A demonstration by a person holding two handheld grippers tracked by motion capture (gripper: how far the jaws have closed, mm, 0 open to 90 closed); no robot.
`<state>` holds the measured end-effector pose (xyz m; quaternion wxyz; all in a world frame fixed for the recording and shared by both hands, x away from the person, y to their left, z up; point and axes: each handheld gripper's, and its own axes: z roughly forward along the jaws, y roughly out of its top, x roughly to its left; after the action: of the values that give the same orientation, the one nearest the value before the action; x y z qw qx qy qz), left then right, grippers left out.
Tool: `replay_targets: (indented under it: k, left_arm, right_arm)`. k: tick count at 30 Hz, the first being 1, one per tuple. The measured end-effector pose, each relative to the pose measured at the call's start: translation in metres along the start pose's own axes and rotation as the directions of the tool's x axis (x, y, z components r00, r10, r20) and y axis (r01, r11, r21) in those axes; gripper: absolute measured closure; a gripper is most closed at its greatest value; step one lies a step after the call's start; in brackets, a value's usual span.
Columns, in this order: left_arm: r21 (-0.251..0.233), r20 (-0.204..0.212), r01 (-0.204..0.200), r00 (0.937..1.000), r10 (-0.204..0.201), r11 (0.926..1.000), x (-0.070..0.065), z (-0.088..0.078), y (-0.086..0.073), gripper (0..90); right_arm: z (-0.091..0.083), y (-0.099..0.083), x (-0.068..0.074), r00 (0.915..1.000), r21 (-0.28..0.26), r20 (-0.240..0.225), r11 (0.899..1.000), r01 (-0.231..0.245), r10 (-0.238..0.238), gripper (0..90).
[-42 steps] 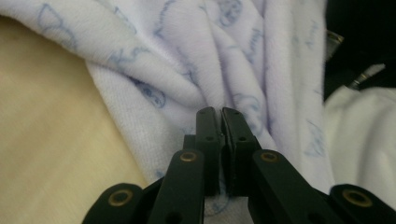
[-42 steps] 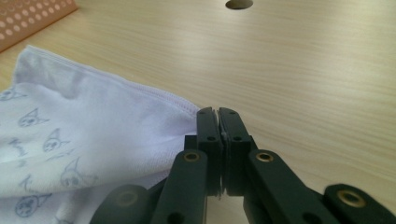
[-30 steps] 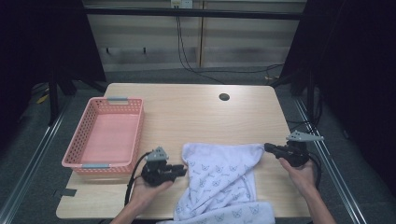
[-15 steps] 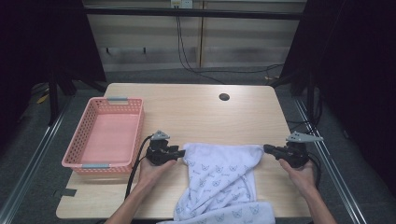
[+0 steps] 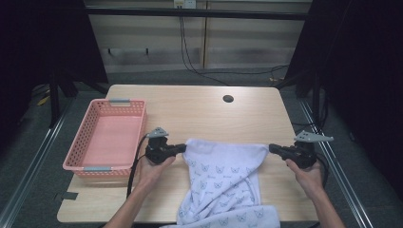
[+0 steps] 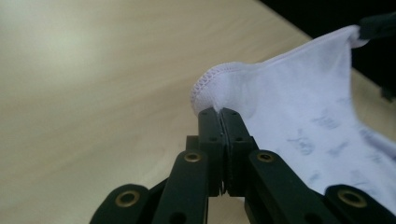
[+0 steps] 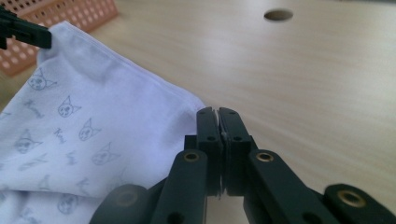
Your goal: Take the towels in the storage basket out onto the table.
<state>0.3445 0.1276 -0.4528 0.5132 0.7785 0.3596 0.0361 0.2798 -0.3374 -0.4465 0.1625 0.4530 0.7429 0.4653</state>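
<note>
A white cloth (image 5: 223, 175) printed with small cat faces hangs between my two grippers, and its lower part trails over the table's near edge. My left gripper (image 5: 183, 148) is shut on the cloth's left top corner; its jaws have just been closing on that hemmed corner (image 6: 210, 77). In the left gripper view the jaws (image 6: 220, 112) meet on the cloth (image 6: 289, 93). My right gripper (image 5: 272, 148) is shut on the right top corner, and the right gripper view shows its tips (image 7: 217, 112) pinching the cloth (image 7: 93, 107). The top edge is stretched nearly straight.
A pink plastic basket (image 5: 78, 159) with nothing in it stands at the table's left side, close to my left hand. The wooden table (image 5: 199, 114) has a round cable hole (image 5: 228, 99) near its far edge. Dark floor and rails surround the table.
My left gripper moved away from me along the cloth's left side and closed on its top corner. The cloth's top edge lifted and drew taut. The right gripper stayed put.
</note>
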Motion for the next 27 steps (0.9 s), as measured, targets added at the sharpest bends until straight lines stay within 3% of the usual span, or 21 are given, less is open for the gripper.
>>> replay_targets:
  k: [3,5,8,10,15,19,22,25,27]
  left_arm:
    - [-0.082,-0.018,-0.062,0.9980,0.060,0.9947,-0.009,-0.032,0.031,88.6]
    - [-0.137,-0.037,-0.099,0.9948,0.095,0.9856,-0.013,-0.055,0.053,88.6]
    - [-0.179,-0.060,-0.153,0.9877,0.144,0.9719,-0.019,-0.079,0.079,88.6]
    - [-0.203,-0.079,-0.181,0.9826,0.168,0.9623,-0.021,-0.090,0.090,88.6]
    - [-0.252,-0.140,-0.205,0.9748,0.174,0.9458,-0.022,-0.105,0.123,88.5]
    - [-0.270,-0.182,-0.219,0.9678,0.173,0.9376,-0.019,-0.109,0.145,88.5]
    - [-0.273,-0.201,-0.204,0.9677,0.152,0.9402,-0.006,-0.100,0.153,88.3]
    - [-0.214,-0.233,-0.172,0.9649,0.121,0.9615,0.012,-0.077,0.156,87.6]
    - [-0.202,-0.234,-0.142,0.9677,0.093,0.9690,0.023,-0.064,0.152,82.1]
  right_arm:
    - [-0.015,0.022,0.008,0.9996,-0.094,-0.005,0.995,0.027,-0.028,88.7]
    - [-0.026,0.039,0.016,0.9985,-0.133,0.005,0.990,0.055,-0.055,88.7]
    - [-0.042,0.065,0.020,0.9967,-0.196,0.004,0.977,0.080,-0.080,88.8]
    - [-0.050,0.081,0.020,0.9964,-0.227,0.009,0.970,0.084,-0.084,89.0]
    - [-0.063,0.134,0.024,0.9923,-0.303,0.033,0.945,0.123,-0.119,89.3]
    - [-0.061,0.169,0.024,0.9896,-0.318,0.043,0.937,0.144,-0.137,89.5]
    - [-0.049,0.184,0.016,0.9901,-0.298,0.057,0.944,0.139,-0.128,89.6]
    - [-0.029,0.193,0.004,0.9919,-0.279,0.075,0.953,0.120,-0.103,89.5]
    - [-0.005,0.193,-0.008,0.9928,-0.237,0.091,0.967,0.098,-0.079,89.4]
